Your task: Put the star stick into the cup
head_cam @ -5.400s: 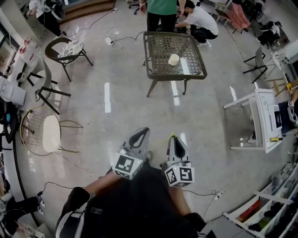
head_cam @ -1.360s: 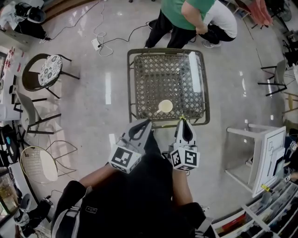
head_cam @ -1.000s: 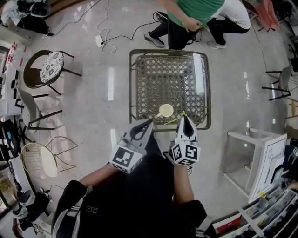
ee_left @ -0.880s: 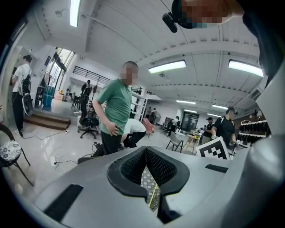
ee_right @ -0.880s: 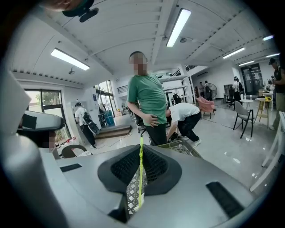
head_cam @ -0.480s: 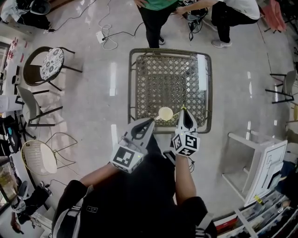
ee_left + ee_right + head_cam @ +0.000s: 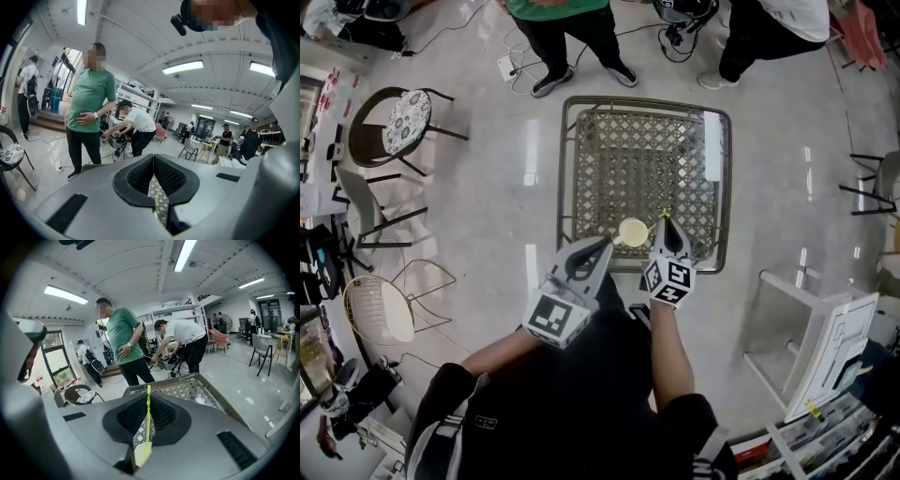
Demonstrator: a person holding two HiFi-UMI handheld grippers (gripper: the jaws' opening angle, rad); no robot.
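Note:
A cream cup (image 7: 632, 231) stands near the front edge of the lattice-topped metal table (image 7: 581, 169). My right gripper (image 7: 664, 225) is just right of the cup and is shut on the thin yellow-green star stick (image 7: 148, 420), which runs upright between its jaws. Through the gap below the jaws, the cup (image 7: 140, 456) shows in the right gripper view. My left gripper (image 7: 598, 246) hangs at the table's front edge, left of the cup and below it, shut with nothing in it. In the left gripper view the left gripper (image 7: 153, 164) shows only lattice behind its jaws.
Two people stand at the table's far side, one in a green shirt (image 7: 555, 11). A white strip (image 7: 712, 145) lies along the table's right side. Chairs (image 7: 389, 117) and a wire stool (image 7: 384, 305) stand at the left. A white table (image 7: 825, 328) is at the right.
The view has closed in on the table. My right gripper has moved forward with the stick, from short of the table to right beside the cup. The left gripper has kept its place.

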